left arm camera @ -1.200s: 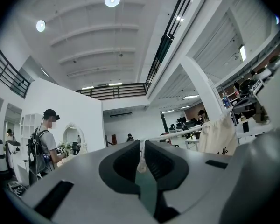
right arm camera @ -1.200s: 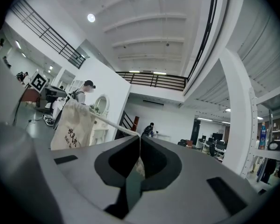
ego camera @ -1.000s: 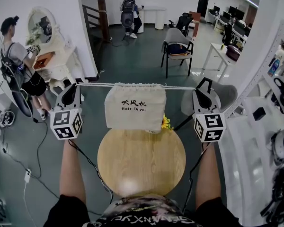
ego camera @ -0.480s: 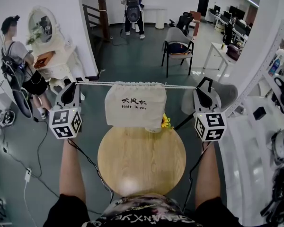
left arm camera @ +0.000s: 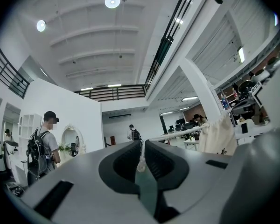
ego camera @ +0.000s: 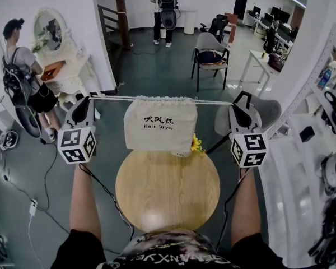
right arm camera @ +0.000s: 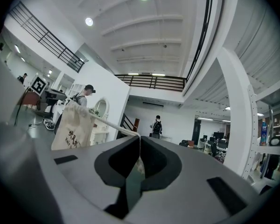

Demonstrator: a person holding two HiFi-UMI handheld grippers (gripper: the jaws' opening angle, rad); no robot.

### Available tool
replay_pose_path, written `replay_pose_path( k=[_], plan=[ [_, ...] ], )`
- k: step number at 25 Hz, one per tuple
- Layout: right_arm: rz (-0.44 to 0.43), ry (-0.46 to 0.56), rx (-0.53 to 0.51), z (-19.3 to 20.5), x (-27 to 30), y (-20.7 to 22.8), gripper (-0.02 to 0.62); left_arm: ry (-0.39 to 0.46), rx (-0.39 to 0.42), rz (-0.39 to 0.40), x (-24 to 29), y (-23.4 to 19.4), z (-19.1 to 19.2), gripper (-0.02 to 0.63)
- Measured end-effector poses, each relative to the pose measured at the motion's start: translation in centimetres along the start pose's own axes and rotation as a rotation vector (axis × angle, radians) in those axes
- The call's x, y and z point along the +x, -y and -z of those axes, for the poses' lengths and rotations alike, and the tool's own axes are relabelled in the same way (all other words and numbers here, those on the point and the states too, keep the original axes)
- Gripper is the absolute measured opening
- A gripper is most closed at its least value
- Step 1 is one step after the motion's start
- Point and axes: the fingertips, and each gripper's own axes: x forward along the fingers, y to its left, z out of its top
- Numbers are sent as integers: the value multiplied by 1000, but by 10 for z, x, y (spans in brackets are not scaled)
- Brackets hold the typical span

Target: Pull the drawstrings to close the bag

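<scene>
Left tongs (ego camera: 88,100), right tongs (ego camera: 241,98): each clamped on a drawstring (ego camera: 109,99) | bag (ego camera: 160,125) mouth gathered, contents unseen.

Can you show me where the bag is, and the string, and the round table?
bag (ego camera: 159,138), head view, middle of its cloth front
string (ego camera: 215,103), head view, taut stretch right of the bag
round table (ego camera: 168,198), head view, bare wooden top

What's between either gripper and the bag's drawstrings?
Nothing visible. The left gripper and right gripper are each shut on the drawstrings, which run taut and unobstructed from both sides to the bag hanging between them.
</scene>
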Motion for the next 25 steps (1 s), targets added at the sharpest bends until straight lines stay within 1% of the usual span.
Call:
replay_pose_path(
  k=[25],
  plan=[
    [7, 9, -13, -1, -7, -1, 8, -5, 11, 2, -7, 2, -1, 46]
  ],
)
